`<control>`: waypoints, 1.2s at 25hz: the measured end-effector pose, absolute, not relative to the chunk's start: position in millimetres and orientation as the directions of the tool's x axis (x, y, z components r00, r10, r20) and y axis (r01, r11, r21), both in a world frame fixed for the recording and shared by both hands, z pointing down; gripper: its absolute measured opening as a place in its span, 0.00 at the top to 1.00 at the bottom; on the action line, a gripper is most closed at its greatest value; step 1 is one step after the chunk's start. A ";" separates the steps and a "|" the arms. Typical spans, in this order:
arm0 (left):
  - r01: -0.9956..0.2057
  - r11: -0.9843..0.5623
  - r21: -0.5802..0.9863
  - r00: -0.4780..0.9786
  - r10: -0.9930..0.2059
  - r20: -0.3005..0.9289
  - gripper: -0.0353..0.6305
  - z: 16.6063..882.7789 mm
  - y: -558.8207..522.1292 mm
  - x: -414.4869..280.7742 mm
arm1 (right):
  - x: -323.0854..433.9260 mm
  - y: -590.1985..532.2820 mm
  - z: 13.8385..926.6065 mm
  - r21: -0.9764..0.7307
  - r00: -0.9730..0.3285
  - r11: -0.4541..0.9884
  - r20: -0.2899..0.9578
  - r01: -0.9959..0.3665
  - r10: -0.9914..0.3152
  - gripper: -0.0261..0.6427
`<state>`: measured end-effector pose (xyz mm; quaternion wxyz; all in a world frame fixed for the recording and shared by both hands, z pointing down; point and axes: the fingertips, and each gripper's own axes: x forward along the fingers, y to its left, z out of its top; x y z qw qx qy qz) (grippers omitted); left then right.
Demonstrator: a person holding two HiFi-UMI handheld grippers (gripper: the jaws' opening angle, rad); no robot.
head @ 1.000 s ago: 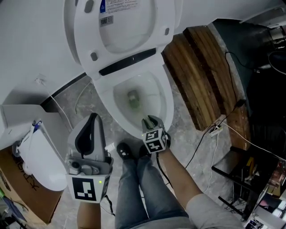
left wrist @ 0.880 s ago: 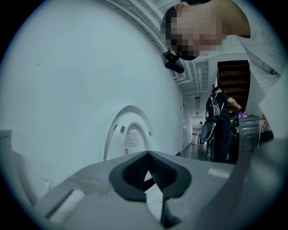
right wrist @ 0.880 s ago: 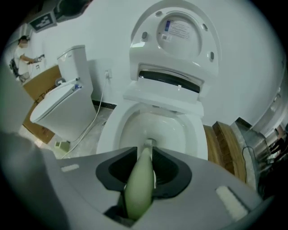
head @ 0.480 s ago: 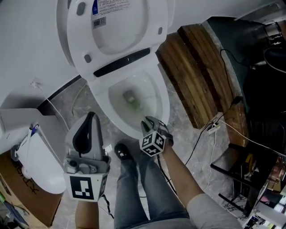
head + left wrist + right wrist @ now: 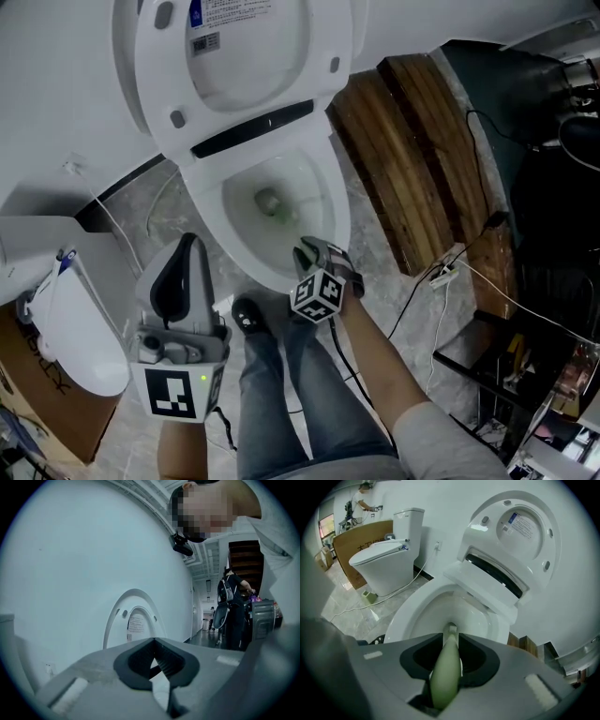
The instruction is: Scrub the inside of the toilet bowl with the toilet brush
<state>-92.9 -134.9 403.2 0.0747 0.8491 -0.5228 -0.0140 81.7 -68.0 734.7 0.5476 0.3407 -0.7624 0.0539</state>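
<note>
The white toilet bowl (image 5: pixel 323 239) stands open, its lid and seat (image 5: pixel 234 56) raised against the wall. My right gripper (image 5: pixel 307 251) hovers over the bowl's front rim, shut on the pale green toilet brush handle (image 5: pixel 446 667). The brush head (image 5: pixel 272 202) reaches down into the bottom of the bowl (image 5: pixel 440 603); its white bristle end (image 5: pixel 450 630) shows past the jaws. My left gripper (image 5: pixel 187 258) hangs left of the bowl, away from it, its jaws nearly closed with nothing between them, pointing at the raised lid (image 5: pixel 133 620).
A second white toilet (image 5: pixel 75 328) sits at the left beside a brown board (image 5: pixel 37 389). Dark wooden planks (image 5: pixel 412 159) lie right of the bowl, with cables and a power strip (image 5: pixel 441 274). The person's jeans-clad legs (image 5: pixel 300 394) and a shoe (image 5: pixel 246 314) stand before the bowl.
My right gripper has shifted slightly up and forward over the rim with the brush in it; the brush head stays in the bowl's bottom. The left gripper has barely moved.
</note>
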 end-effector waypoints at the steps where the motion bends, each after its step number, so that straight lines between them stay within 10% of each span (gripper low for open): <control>1: -0.888 -0.437 0.142 0.448 -0.892 0.055 0.94 403.2 -135.0 -91.8 | 81.7 -70.9 733.1 0.293 -0.176 0.765 0.869 -0.573 -0.463 0.81; 30: -0.924 -0.361 0.124 0.372 -0.925 0.078 0.94 406.8 -156.9 -99.3 | 77.3 -114.6 742.3 0.328 -0.192 0.860 0.885 -0.391 -0.425 0.80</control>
